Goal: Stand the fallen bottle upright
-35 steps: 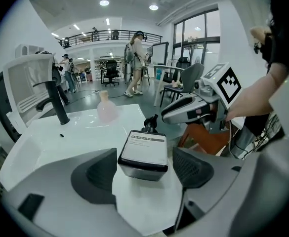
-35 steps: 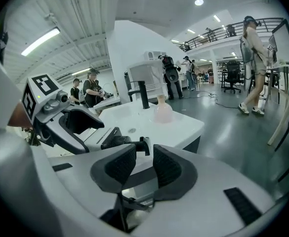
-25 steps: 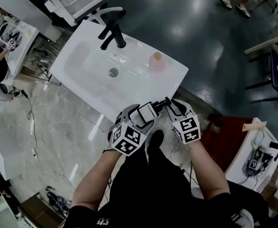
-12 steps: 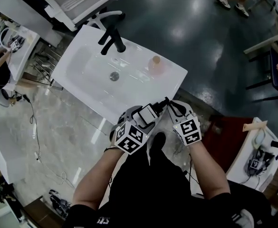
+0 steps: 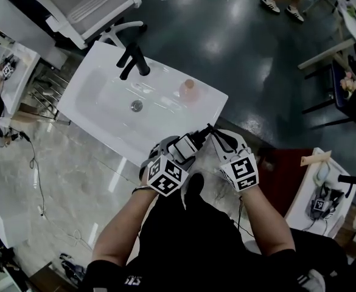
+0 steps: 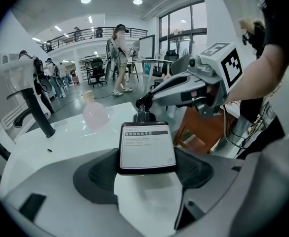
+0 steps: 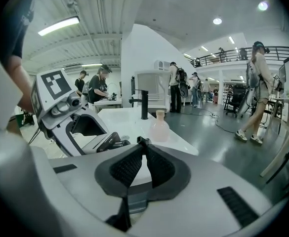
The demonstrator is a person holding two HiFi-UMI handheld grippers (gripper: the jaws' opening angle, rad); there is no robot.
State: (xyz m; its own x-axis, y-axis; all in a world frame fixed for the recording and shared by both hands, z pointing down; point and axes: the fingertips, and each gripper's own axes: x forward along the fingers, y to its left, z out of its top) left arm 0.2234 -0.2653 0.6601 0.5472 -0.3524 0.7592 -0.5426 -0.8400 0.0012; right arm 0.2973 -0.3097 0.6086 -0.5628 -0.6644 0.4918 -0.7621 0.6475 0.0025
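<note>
A dark pump bottle [image 5: 187, 144] with a white label [image 6: 147, 147] is held in the air at the near edge of the white sink [image 5: 98, 84]. My left gripper [image 5: 182, 148] is shut on its body, one pad on each side. The bottle points away from me, pump end [image 6: 143, 105] toward the sink. My right gripper [image 5: 209, 132] comes in from the right. Its jaws have just been closing, and the black pump tip [image 7: 143, 141] is pinched between its pads. In the left gripper view, my right gripper [image 6: 148, 100] meets the bottle's top.
A black faucet [image 5: 132, 62] stands at the sink's far side, with a drain [image 5: 137, 106] in the basin. A pale pink flask [image 5: 188, 89] stands upright on the sink's right ledge. A white chair [image 5: 86, 5] is behind the sink. A reddish stool [image 5: 281, 172] is at the right.
The right gripper has risen slightly with the pump end of the bottle. The left gripper has barely moved. The head view has drifted, so the sink sits more to the upper left.
</note>
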